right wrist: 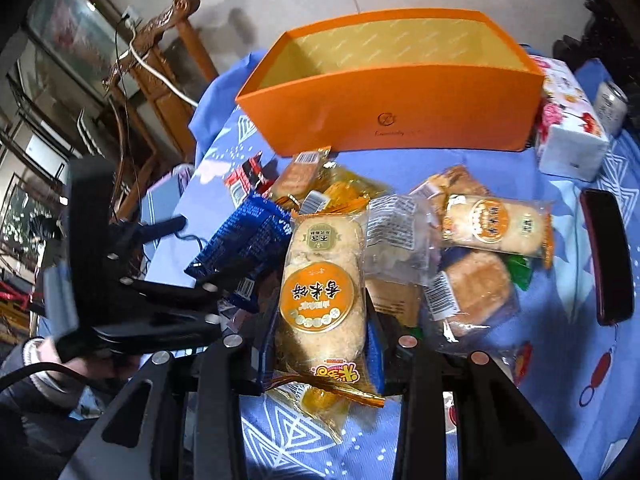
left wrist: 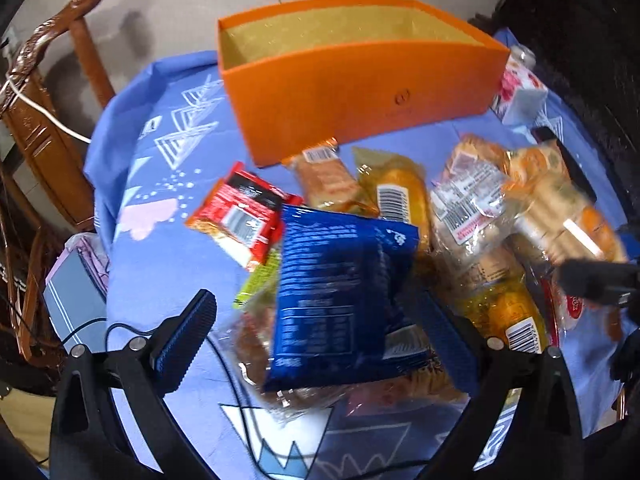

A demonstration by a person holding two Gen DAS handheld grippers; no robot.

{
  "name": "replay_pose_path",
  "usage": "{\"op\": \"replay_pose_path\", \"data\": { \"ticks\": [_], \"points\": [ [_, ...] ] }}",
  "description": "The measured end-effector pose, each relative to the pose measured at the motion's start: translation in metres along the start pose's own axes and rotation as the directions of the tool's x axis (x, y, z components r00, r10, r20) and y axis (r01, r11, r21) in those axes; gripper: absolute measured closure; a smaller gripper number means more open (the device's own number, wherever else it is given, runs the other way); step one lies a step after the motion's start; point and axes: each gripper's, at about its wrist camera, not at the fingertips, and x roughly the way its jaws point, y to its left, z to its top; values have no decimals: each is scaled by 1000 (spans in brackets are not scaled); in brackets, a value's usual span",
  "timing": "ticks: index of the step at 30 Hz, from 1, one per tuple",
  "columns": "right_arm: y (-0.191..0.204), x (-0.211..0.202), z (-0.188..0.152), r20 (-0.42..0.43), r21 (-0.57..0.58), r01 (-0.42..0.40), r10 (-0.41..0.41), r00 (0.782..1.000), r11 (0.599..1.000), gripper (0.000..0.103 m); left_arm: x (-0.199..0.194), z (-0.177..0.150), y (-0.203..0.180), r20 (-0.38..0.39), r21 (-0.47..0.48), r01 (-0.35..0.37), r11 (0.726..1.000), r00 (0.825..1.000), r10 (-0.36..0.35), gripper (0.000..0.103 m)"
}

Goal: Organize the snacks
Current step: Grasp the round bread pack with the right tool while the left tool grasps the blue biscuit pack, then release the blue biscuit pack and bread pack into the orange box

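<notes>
An empty orange box point(left wrist: 360, 92) stands at the back of the blue-clothed table; it also shows in the right wrist view point(right wrist: 400, 108). A pile of wrapped snacks lies in front of it. My left gripper point(left wrist: 316, 340) stands wide open around a blue snack packet point(left wrist: 340, 296), which leans against its right finger point(left wrist: 448, 344); the left finger point(left wrist: 184, 340) is apart from it. The blue packet also shows in the right wrist view point(right wrist: 240, 248). My right gripper point(right wrist: 324, 340) is shut on a rice-cake packet with an orange label point(right wrist: 324, 284).
A red snack packet point(left wrist: 244, 212), clear-wrapped cakes point(left wrist: 472, 208) and more rice-cake packets point(right wrist: 496, 224) lie in the pile. A tissue pack point(right wrist: 568, 128) and a can point(right wrist: 610, 106) stand right of the box. A dark phone point(right wrist: 608, 256) lies at right. A wooden chair point(left wrist: 44, 120) stands left.
</notes>
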Motion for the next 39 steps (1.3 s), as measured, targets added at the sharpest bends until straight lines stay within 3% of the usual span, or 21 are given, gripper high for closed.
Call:
{"op": "replay_pose_path", "data": {
  "ticks": [8,9,10,11,15,21,24,31,35,39],
  "points": [
    [-1,-11,1,23,11,4,-5,1000,1000,67,25,1,-1,-61,-25,3,1000,998,-5,5],
    [-2,-11,2,23,13,5,-5,1000,1000,67,28,1,0,-69,-32,13,999,998,-16,11],
    [-2,-11,2,23,17,7,-7,1000,1000,67,30,0,0,-76,-39,34,999,996,-37,26],
    [-3,-10,2,22,22,8,-9,1000,1000,66,34,-1,-1,-90,-46,56,997,994,-60,28],
    [-7,-12,1,27,36,11,-12,1000,999,66,33,-2,-6,-70,-9,40,999,997,-40,37],
    [-8,-15,1,39,46,11,-13,999,999,66,21,-2,6,-42,-72,101,992,994,-105,45],
    [-7,-17,1,49,46,9,-12,999,999,66,7,-3,13,-8,-107,141,984,990,-142,46],
    [-8,-27,5,76,53,2,-6,997,999,66,-41,8,27,86,-138,167,976,984,-156,46],
    [-9,-43,20,128,51,-8,1,992,999,67,-74,38,41,175,-153,191,970,971,-164,46],
    [-7,-66,60,222,16,4,-7,975,1000,67,-97,82,52,254,-152,215,965,952,-172,46]
  ]
}}
